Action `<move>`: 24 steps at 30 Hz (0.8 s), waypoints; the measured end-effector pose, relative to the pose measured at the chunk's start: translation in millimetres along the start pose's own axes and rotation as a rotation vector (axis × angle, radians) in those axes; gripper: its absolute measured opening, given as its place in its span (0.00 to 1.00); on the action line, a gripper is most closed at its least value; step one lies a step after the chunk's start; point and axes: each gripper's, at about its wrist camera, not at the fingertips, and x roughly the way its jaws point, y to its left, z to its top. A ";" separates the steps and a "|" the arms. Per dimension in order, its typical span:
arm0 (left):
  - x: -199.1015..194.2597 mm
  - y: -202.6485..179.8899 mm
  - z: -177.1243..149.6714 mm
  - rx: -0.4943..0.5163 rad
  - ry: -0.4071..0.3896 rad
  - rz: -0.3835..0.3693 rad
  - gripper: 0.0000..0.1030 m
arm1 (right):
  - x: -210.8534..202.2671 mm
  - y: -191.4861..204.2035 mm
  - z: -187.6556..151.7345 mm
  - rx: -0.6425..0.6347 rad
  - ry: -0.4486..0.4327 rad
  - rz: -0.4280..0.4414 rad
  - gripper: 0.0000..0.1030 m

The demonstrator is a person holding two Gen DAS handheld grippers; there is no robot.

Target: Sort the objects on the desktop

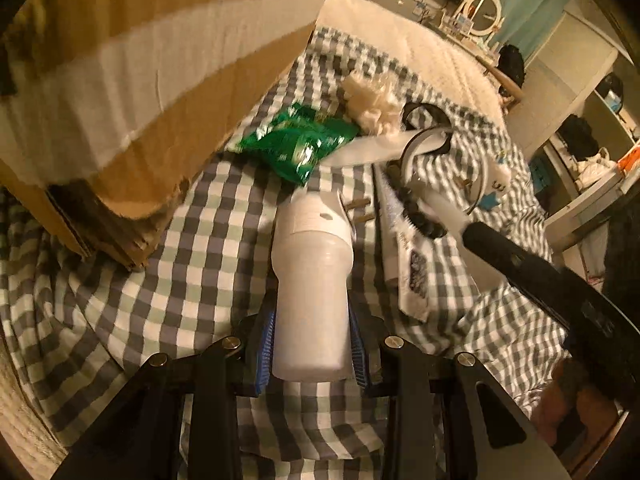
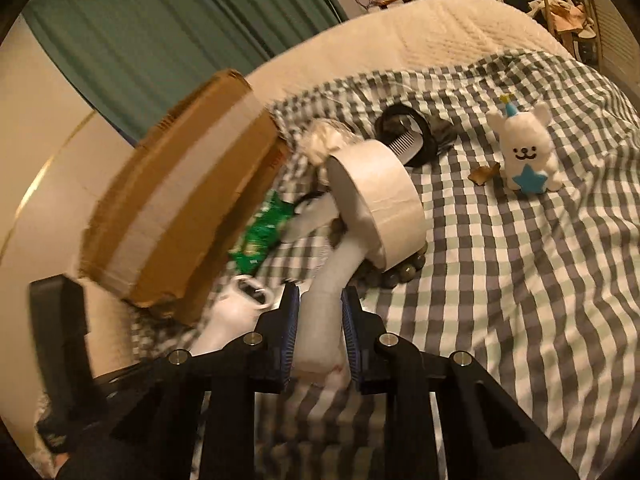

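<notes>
My left gripper (image 1: 312,352) clamped white plastic bottle (image 1: 310,280); right gripper (image 2: 320,336) clamped white tube (image 2: 324,316), both just beside taped brown cardboard box (image 1: 132,92), presumably for boxing.

Dim, warm amber light; motion blur throughout, with fisheye bending and dark vignetted corners.

Matt white plastic bottle (image 1: 310,280), glossy green foil packet (image 1: 298,142), rough cardboard box (image 1: 132,80), checked cloth (image 1: 200,248).
</notes>
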 end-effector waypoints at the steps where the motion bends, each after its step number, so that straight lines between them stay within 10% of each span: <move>1: -4.1 -1.2 0.3 0.006 -0.011 -0.002 0.32 | -7.0 3.6 -3.1 -0.001 -0.006 0.012 0.20; 16: -36.4 -7.6 -27.0 0.013 -0.066 -0.134 0.29 | -113.2 33.3 -42.2 -0.044 -0.087 -0.071 0.21; 20: -37.6 -2.2 -30.2 -0.011 -0.098 -0.109 0.71 | -118.1 32.6 -43.7 -0.027 -0.090 -0.091 0.21; 24: -29.7 0.6 -21.4 -0.028 -0.085 -0.150 0.73 | -116.6 37.6 -45.6 -0.048 -0.099 -0.102 0.21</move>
